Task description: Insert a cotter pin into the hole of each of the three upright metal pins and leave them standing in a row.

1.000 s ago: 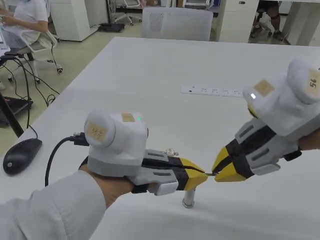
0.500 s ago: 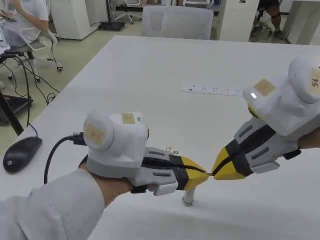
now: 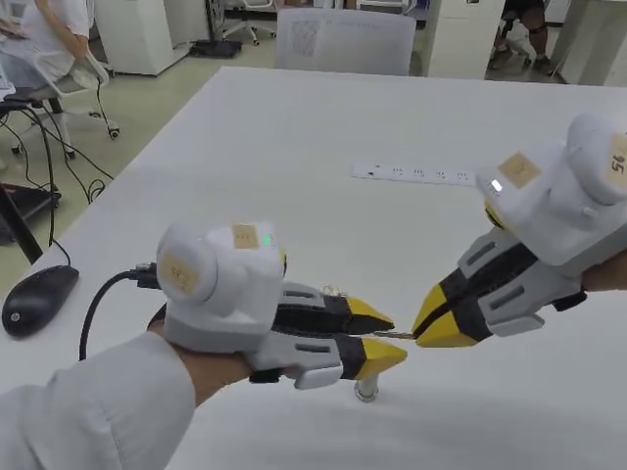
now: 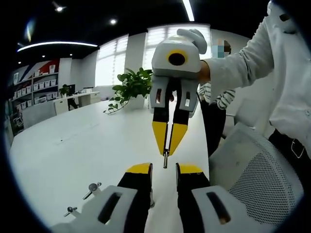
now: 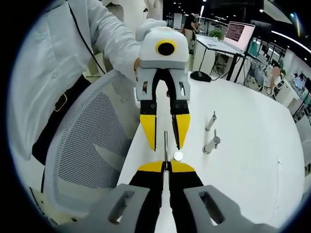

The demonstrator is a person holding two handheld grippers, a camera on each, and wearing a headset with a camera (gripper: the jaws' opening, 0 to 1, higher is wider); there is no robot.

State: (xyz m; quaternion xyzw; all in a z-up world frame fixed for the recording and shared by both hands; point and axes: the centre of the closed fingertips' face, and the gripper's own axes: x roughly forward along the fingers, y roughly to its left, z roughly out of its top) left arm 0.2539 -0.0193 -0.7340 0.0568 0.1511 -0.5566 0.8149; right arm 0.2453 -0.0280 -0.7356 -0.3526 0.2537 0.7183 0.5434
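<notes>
My right gripper (image 3: 419, 335) comes in from the right and is shut on a thin cotter pin (image 3: 396, 335) that points at my left gripper (image 3: 390, 338). The left jaws stand open on either side of the pin's free end without touching it. Just below them a short metal pin (image 3: 367, 392) stands upright on the white table. From the right gripper view the cotter pin (image 5: 165, 141) runs straight out of my shut jaws, and the metal pin's round head (image 5: 178, 156) sits right beside it. Two more metal pins (image 5: 210, 121) (image 5: 212, 144) are on the table a little further off.
A white power strip (image 3: 416, 174) lies across the table (image 3: 294, 157) beyond the grippers. A black mouse (image 3: 39, 299) sits on a lower surface to the left. A mesh chair (image 5: 87, 145) stands at the table's near edge, and a grey chair (image 3: 343, 39) at the far edge.
My left gripper's jaws, which were closed together at the cotter pin's end, have parted. The right gripper still holds the cotter pin in about the same place.
</notes>
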